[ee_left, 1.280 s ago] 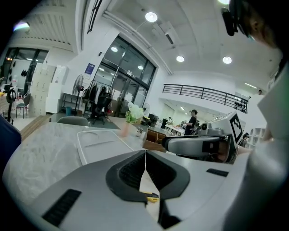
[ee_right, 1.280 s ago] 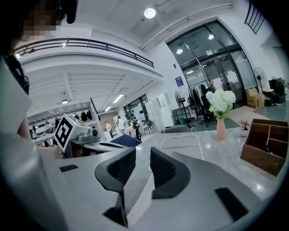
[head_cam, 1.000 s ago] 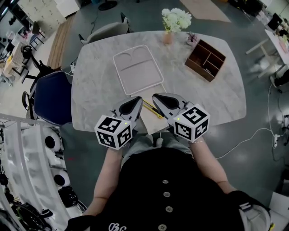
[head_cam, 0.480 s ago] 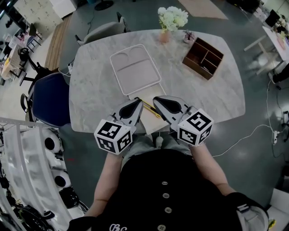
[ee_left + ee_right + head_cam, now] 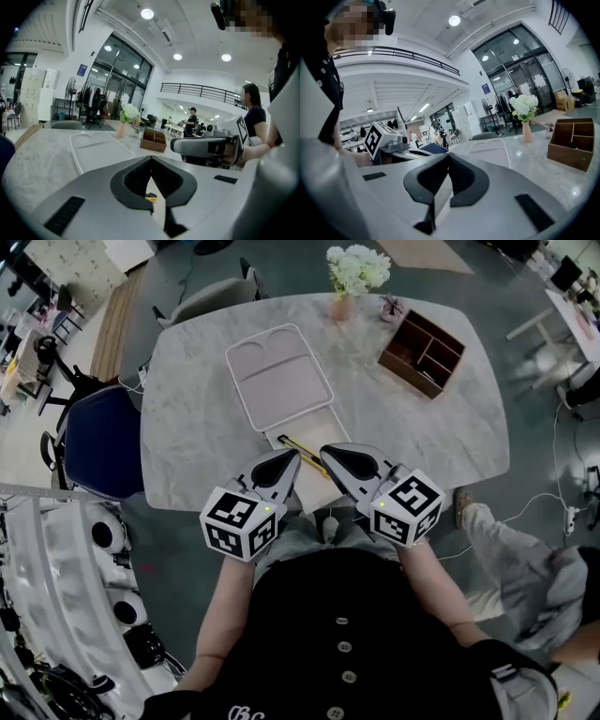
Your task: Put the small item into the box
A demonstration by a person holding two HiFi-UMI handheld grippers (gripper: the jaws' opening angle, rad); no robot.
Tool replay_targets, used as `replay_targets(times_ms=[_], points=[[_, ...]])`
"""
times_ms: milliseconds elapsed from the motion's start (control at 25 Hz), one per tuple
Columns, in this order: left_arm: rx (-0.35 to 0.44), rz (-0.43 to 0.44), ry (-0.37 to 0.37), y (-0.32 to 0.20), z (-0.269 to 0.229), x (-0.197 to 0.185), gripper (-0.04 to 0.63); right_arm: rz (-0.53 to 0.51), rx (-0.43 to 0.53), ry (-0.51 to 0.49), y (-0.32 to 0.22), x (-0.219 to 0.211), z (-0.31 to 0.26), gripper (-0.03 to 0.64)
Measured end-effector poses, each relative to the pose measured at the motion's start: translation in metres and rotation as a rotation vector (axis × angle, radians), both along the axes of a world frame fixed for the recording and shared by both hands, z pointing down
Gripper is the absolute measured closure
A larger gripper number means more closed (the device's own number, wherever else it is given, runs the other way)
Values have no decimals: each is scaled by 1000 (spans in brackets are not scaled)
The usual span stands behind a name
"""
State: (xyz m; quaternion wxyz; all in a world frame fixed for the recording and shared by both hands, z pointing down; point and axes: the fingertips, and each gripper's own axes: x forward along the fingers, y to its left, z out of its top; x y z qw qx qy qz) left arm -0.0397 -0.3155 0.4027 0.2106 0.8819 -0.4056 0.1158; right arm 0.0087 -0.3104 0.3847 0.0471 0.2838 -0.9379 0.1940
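Observation:
A small yellow and black item [image 5: 303, 455] lies on a beige sheet [image 5: 311, 489] at the table's near edge. My left gripper [image 5: 290, 458] is just left of it and my right gripper [image 5: 327, 452] just right of it, both low over the edge. Each has its jaws shut with nothing between them. In the left gripper view the yellow item [image 5: 150, 197] shows below the closed tips. The brown wooden box [image 5: 422, 354] with compartments stands at the far right of the table, well away from both grippers; it also shows as the box [image 5: 573, 140] in the right gripper view.
A white divided tray [image 5: 277, 376] lies at the middle of the marble table [image 5: 431, 442]. A vase of white flowers [image 5: 356, 270] stands at the far edge. A blue chair [image 5: 103, 442] is at the left. A person's legs [image 5: 520, 554] cross the floor at the right.
Both grippers have stayed shut and almost still over the near edge. A person's legs have come into view on the floor at the right.

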Motion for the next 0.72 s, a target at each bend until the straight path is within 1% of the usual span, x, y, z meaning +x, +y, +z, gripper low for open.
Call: replay_targets(times_ms=[80, 160, 400, 600, 720], points=[[-36, -10, -20, 1, 9, 0, 578, -9, -5, 1, 4, 0, 4, 614], [-54, -11, -27, 2, 14, 1, 578, -24, -6, 2, 8, -2, 6, 614], [-83, -6, -32, 4, 22, 2, 578, -13, -38, 23, 11, -1, 16, 614], [-98, 4, -43, 5, 26, 4, 578, -5, -59, 62, 11, -2, 25, 614], [-109, 9, -40, 6, 28, 6, 578, -4, -63, 64, 10, -1, 26, 614]])
